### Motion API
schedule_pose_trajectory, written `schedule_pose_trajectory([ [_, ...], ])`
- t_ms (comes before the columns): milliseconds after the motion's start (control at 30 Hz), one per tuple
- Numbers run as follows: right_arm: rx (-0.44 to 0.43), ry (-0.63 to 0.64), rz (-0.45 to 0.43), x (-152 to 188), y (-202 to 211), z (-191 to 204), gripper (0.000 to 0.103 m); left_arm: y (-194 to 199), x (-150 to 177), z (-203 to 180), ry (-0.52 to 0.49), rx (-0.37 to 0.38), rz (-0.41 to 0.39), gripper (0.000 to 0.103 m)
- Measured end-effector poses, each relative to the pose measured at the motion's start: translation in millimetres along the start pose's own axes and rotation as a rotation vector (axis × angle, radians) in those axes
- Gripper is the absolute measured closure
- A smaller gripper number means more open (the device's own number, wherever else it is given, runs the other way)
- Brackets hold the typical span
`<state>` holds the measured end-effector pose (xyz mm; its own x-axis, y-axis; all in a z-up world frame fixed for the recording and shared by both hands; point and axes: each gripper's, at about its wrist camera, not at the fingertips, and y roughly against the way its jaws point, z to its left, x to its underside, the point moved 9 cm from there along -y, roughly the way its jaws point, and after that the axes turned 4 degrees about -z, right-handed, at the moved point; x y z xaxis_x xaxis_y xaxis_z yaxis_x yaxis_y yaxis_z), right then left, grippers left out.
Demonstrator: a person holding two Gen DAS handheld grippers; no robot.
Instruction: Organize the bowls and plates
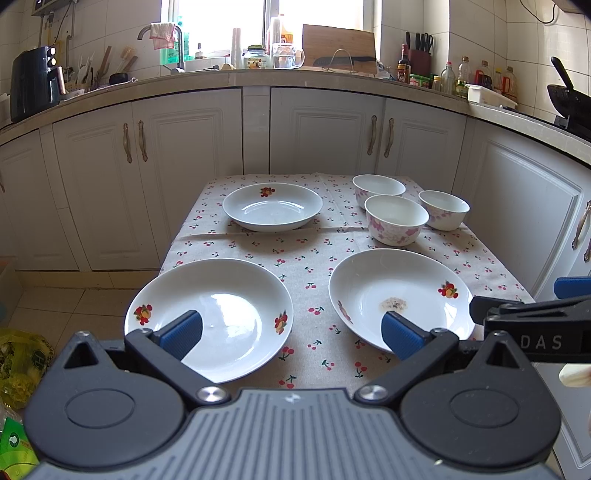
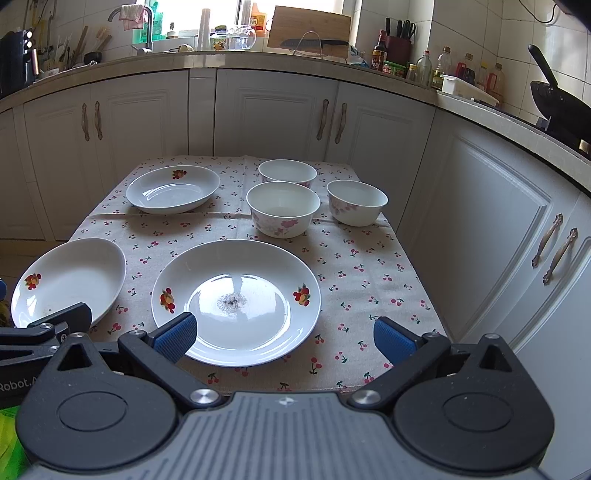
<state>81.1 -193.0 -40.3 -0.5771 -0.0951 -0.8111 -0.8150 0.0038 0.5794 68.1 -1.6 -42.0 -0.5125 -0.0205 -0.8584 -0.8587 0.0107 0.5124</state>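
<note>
**Three plates and three bowls spread over a cherry-print cloth**

From the left wrist camera, the left gripper (image 1: 291,334) hangs above the near edge of the table (image 1: 306,254), its blue ribbed fingers (image 1: 183,332) spread wide with nothing between them. The cloth is a coarse beige weave dotted with small red cherries, creased in a ridge across the middle. Below the left finger lies a glossy white near-left plate (image 1: 221,314), shallow and round, with fruit decals on its rim. Beside it, apart, sits the near-right plate (image 1: 400,295), of the same glaze, with a speckled smear at its centre. A far plate (image 1: 272,206) rests beyond the crease. On the far right three white bowls (image 1: 397,219) with pink blossom prints stand close together. The right gripper (image 1: 532,325) juts in from the right edge, black and angular.

From the right wrist camera, the right gripper's fingers (image 2: 175,338) also stand wide apart, holding nothing; the left one overlaps the rim of the smeared plate, the right one hangs over bare cloth. The room is a kitchen: cream panelled cabinets (image 2: 273,110) with curved metal handles, a stone counter, a bamboo cutting board (image 2: 308,31) against the window, and a black wok (image 2: 554,99) on the right.
</note>
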Motion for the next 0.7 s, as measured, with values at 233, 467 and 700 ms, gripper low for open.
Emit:
schedule_pose_trajectory([
  [233, 0.004, 0.001, 0.002, 0.7, -4.2, 2.5, 0.000, -2.6, -1.6, 0.8, 0.001, 0.018, 0.000, 0.001],
  [467, -0.012, 0.022, -0.002, -7.2, -12.8, 8.7, 0.000, -10.5, -5.0, 5.1, 0.004, 0.045, -0.007, 0.001],
  [700, -0.064, 0.054, -0.040, -21.4, -24.7, 19.8, 0.000, -22.1, -10.0, 19.6, -0.005, 0.045, -0.037, 0.001],
])
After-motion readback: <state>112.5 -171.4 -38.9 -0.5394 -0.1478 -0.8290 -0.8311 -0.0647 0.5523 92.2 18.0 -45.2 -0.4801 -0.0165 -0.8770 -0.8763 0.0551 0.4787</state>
